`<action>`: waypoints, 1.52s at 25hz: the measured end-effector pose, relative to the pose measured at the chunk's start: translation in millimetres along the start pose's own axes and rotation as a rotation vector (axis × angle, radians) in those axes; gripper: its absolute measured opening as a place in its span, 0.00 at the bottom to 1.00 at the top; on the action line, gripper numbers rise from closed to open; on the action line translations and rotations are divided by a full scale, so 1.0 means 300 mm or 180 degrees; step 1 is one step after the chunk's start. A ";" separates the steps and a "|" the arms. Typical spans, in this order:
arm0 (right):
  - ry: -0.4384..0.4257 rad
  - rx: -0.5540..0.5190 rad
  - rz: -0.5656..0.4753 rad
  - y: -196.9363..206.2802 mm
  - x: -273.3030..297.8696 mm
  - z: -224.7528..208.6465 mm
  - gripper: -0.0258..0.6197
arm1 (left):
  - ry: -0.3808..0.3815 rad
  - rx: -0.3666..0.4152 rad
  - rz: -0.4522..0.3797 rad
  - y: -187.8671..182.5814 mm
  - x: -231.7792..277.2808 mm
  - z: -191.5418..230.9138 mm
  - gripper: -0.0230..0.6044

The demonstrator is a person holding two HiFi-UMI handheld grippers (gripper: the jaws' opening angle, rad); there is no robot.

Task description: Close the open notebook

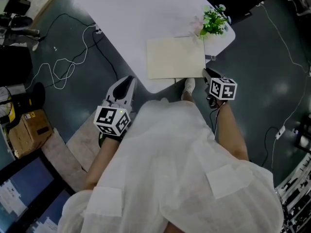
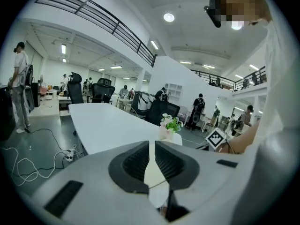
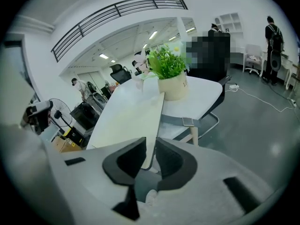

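Grey floor (image 1: 272, 57) all round. White table (image 1: 131, 13) runs up-left to lower-right in the head view, its far end cut off by the frame. Person's white garment (image 1: 180, 169) fills the bottom and hides the legs, apart from one shoe (image 1: 189, 85) just below the table's near edge. Notebook (image 1: 176, 57) lies as one cream rectangle at the near end of the table. No spine or page line can be made out, so open or closed cannot be told from above. Right gripper (image 1: 206, 73) is at the notebook's near right corner. Its fingers (image 3: 126, 161) stand narrowly apart astride the notebook's edge, with a thin dark gap still beside it. Left gripper (image 1: 129, 80) is off the table's near left edge, well apart from the notebook. Its fingers (image 2: 133, 165) are almost together and nothing is gripped; only a cream strip of notebook shows through the slit. Potted plant (image 1: 213, 22) stands just beyond the notebook's far right corner. Loose cables (image 1: 73, 57) lie on the floor to the left, with a cardboard box (image 1: 29, 127) nearer.
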State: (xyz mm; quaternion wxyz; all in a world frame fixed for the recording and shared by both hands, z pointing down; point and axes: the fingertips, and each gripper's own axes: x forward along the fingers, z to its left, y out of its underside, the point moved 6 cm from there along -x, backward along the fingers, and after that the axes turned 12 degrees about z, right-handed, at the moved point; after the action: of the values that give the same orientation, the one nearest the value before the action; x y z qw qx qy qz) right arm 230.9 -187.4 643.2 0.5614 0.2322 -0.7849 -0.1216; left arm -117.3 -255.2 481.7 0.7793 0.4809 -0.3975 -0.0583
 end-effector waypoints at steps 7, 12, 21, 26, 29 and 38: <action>0.0067 -0.0164 -0.0177 -0.021 -0.064 0.059 0.14 | -0.0029 0.0013 -0.0102 0.007 -0.068 0.007 0.09; 0.0113 -0.0362 -0.0335 -0.046 -0.111 0.123 0.14 | -0.0068 0.0019 -0.0173 0.019 -0.120 0.020 0.09; 0.0073 -0.0731 -0.0530 -0.097 -0.169 0.253 0.14 | -0.0161 -0.0005 -0.0286 0.020 -0.190 0.043 0.09; 0.0047 -0.0778 -0.0575 -0.113 -0.180 0.284 0.15 | -0.0186 -0.0008 -0.0318 0.015 -0.209 0.041 0.09; 0.0000 -0.0767 -0.0618 -0.118 -0.190 0.300 0.15 | -0.0199 -0.0012 -0.0323 0.019 -0.219 0.033 0.09; -0.0060 -0.0579 -0.0691 -0.123 -0.194 0.323 0.13 | -0.0279 -0.0052 -0.0317 0.026 -0.244 0.053 0.09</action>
State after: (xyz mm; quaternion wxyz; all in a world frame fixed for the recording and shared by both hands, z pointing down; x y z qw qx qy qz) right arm 163.7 -196.9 545.5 0.5562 0.2628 -0.7462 -0.2544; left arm -179.9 -227.6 450.3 0.7611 0.4907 -0.4064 -0.1212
